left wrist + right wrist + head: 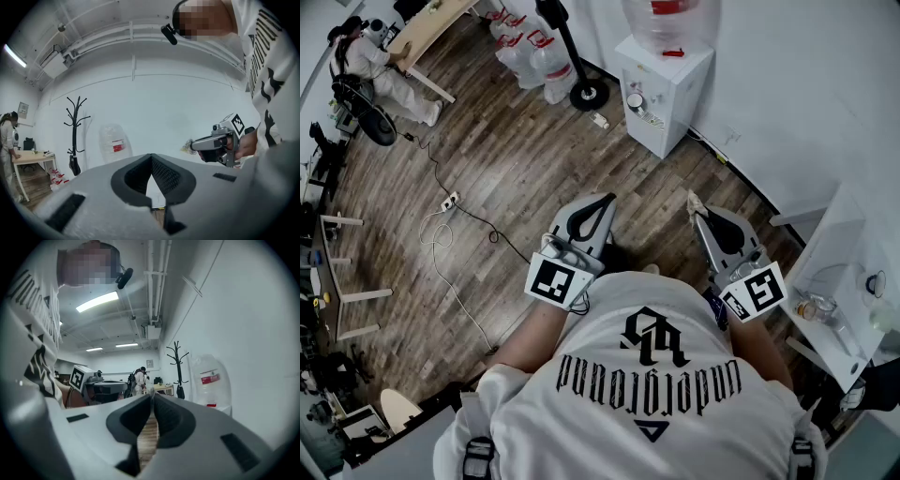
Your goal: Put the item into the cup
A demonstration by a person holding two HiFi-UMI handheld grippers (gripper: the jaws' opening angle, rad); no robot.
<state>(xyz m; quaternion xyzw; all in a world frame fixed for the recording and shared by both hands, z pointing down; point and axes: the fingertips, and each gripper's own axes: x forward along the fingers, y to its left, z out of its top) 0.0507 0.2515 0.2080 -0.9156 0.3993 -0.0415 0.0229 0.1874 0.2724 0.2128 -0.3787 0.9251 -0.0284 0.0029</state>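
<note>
I hold both grippers level in front of me over the wooden floor. My right gripper (695, 210) (152, 397) is shut on a small crumpled beige item (693, 200) that sticks out past its tips. The left gripper view shows the same item (187, 146) at the end of the right gripper (193, 146). My left gripper (607, 200) (151, 156) is shut, its jaws meeting at the tip with nothing between them. A small clear cup (817, 307) stands on the white table (834, 248) at the far right, well apart from both grippers.
A white water dispenser (661, 89) stands against the wall ahead, with spare water bottles (534, 54) and a coat stand base (587, 94) to its left. A cable and power strip (450, 200) lie on the floor. A person (370, 58) sits at a desk far left.
</note>
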